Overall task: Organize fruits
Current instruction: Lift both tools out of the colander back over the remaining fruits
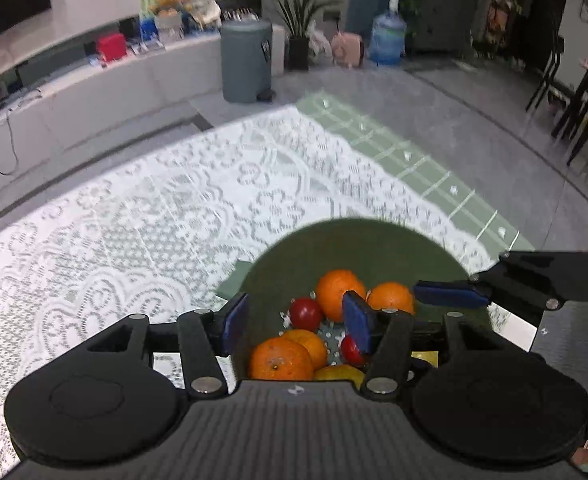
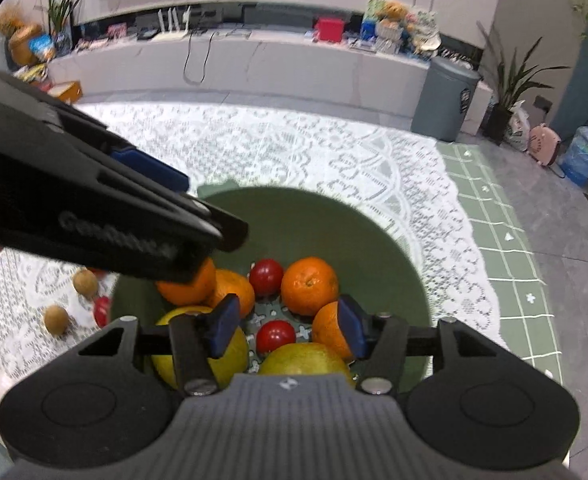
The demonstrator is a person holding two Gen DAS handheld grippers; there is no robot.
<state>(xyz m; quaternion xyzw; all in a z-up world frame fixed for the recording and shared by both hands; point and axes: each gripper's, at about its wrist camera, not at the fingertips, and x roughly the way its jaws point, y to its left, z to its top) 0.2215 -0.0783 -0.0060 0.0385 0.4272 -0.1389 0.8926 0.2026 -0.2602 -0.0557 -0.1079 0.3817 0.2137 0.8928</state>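
A green bowl [image 2: 333, 216] stands on the lace cloth and holds several oranges [image 2: 309, 285], red fruits [image 2: 266, 276] and yellow-green fruits [image 2: 305, 359]. My right gripper [image 2: 288, 326] is open and empty just above the bowl's fruit. My left gripper [image 1: 295, 322] is open and empty over the same bowl [image 1: 353, 240], above the oranges [image 1: 335, 292]. The left gripper also shows in the right wrist view [image 2: 198, 200], reaching in from the left. The right gripper shows in the left wrist view [image 1: 481, 292] at the bowl's right side.
Two brown kiwis [image 2: 85, 283] and a red fruit [image 2: 102, 310] lie on the lace cloth [image 2: 294, 152] left of the bowl. A green grid mat [image 2: 505, 248] lies under the cloth's right edge. A grey bin [image 2: 443, 98] stands on the floor beyond.
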